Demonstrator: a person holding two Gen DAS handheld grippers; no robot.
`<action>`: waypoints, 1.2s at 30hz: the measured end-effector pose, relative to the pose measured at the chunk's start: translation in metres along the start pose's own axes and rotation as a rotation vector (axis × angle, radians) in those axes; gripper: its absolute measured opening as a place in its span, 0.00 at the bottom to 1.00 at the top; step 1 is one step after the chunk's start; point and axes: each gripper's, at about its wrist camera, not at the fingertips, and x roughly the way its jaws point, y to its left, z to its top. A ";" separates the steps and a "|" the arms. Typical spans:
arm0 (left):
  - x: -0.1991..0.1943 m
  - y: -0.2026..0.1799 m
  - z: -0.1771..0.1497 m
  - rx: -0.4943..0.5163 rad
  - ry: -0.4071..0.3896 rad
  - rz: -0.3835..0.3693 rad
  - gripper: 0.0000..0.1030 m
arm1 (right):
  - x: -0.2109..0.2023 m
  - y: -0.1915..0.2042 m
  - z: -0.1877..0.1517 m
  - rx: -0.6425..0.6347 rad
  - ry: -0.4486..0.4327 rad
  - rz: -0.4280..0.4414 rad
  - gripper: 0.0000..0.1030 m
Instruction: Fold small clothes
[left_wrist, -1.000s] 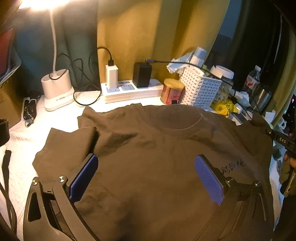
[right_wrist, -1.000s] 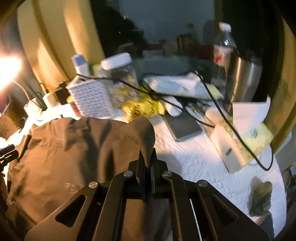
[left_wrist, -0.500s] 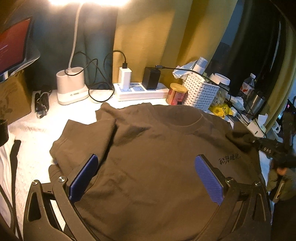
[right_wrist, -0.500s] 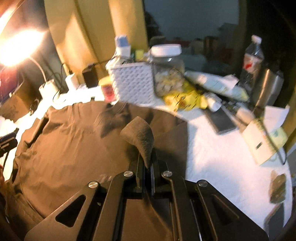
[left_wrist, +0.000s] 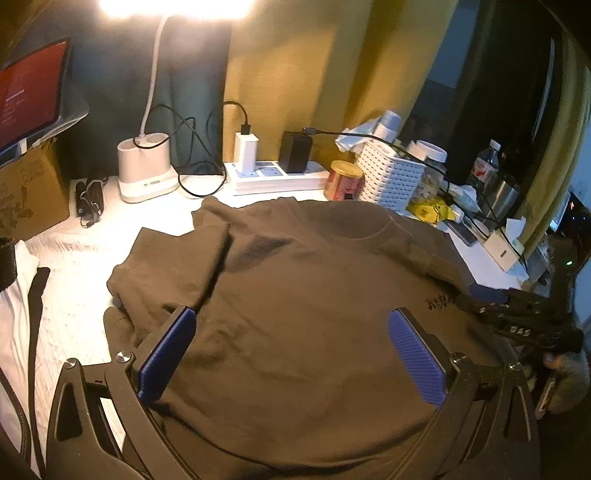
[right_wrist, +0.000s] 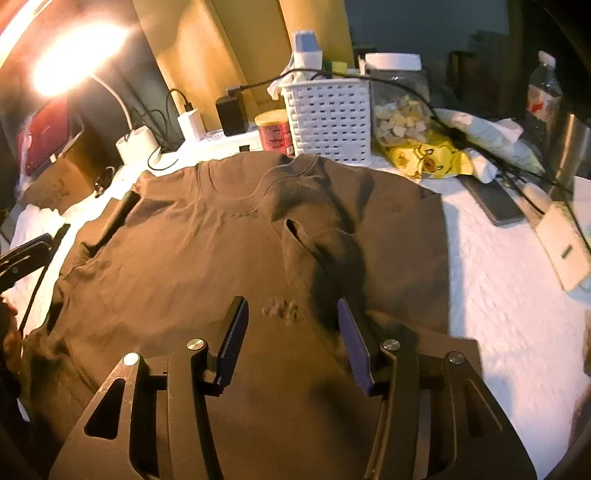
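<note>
A dark brown T-shirt (left_wrist: 314, 280) lies flat on the white cloth, collar toward the far clutter. Its left sleeve (left_wrist: 173, 266) is folded inward. My left gripper (left_wrist: 291, 354) hovers open over the shirt's lower body with nothing between its blue pads. In the right wrist view the shirt (right_wrist: 177, 258) fills the middle, and its right sleeve (right_wrist: 317, 254) lies folded over onto the chest. My right gripper (right_wrist: 293, 332) is opening just above the printed mark, and its pads hold nothing. The right gripper (left_wrist: 517, 314) also shows at the shirt's right edge in the left wrist view.
Behind the collar stand a white basket (right_wrist: 328, 118), a red can (right_wrist: 275, 131), a power strip (left_wrist: 273, 177) with chargers and a lamp base (left_wrist: 146, 170). A phone (right_wrist: 493, 201), a tissue box (right_wrist: 561, 243), a bottle and a steel cup crowd the right. A cardboard box (left_wrist: 26, 195) stands at left.
My right gripper carried the right sleeve inward over the shirt, then its jaws opened and let it go; the sleeve now lies on the chest. My left gripper drew back slightly, still open.
</note>
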 end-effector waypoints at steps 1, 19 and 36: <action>0.000 -0.002 -0.002 0.002 0.002 0.001 0.99 | -0.007 -0.005 -0.002 0.011 -0.012 -0.009 0.52; 0.001 -0.064 -0.009 0.107 0.032 0.019 0.99 | -0.026 -0.090 -0.041 0.187 -0.057 0.027 0.09; -0.019 -0.070 -0.027 0.122 0.034 0.001 0.99 | -0.035 -0.024 -0.078 -0.121 0.054 0.067 0.18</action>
